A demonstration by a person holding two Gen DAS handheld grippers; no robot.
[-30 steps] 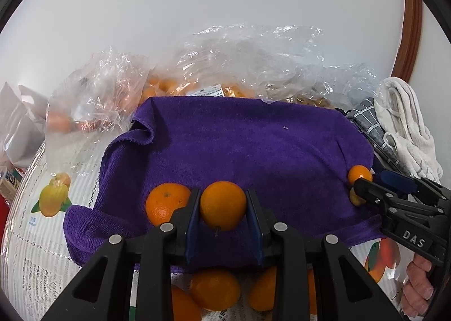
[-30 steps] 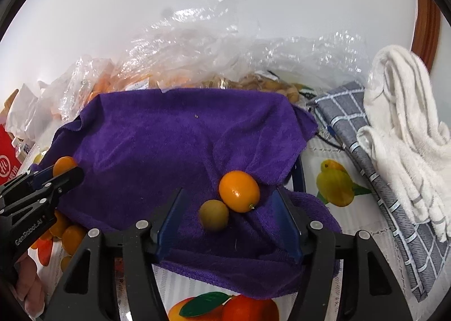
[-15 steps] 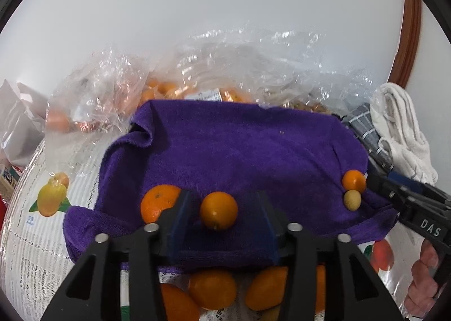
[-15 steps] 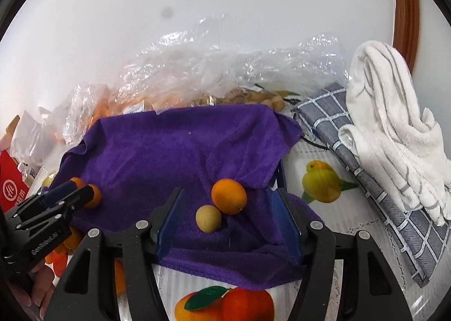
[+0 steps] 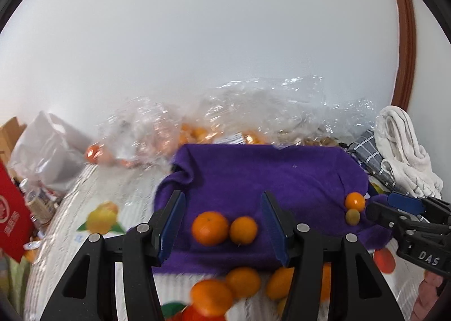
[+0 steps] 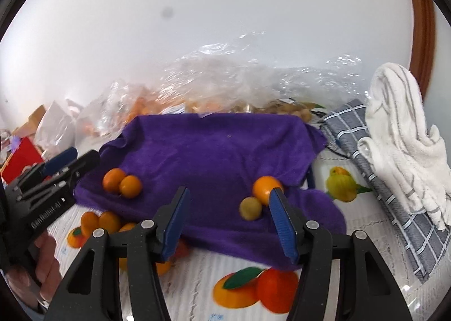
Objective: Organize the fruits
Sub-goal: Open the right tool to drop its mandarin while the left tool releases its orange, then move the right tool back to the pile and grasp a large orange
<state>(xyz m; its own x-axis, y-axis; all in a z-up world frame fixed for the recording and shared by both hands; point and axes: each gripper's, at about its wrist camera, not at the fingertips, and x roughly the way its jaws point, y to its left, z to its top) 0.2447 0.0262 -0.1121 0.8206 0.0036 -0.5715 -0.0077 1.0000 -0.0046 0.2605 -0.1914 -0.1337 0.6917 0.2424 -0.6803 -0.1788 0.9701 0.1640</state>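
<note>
On the purple towel (image 5: 270,177), in the left wrist view, two oranges (image 5: 224,227) are seen side by side and touching, framed between the spread fingers of the left gripper (image 5: 222,225), whose jaws have just been opening and press on nothing. The towel is laid over a white lace tablecloth (image 5: 112,194) printed with fruit; loose oranges (image 5: 242,281) lie on it at the towel's near edge. Crumpled clear plastic bags (image 5: 253,118) with more fruit are piled behind, against a plain pale wall (image 5: 197,39), with a red box (image 5: 11,208) at far left and a brown wooden frame (image 5: 406,39) at far right. From the right wrist view, the right gripper (image 6: 228,216) is shown parted and empty, its jaws having just been closing slightly; a small orange (image 6: 265,185) and a yellowish fruit (image 6: 250,207) sit touching on the towel just beside its right finger. A grey checked cloth (image 6: 380,180) and a white towel (image 6: 403,138) are heaped to the right.
</note>
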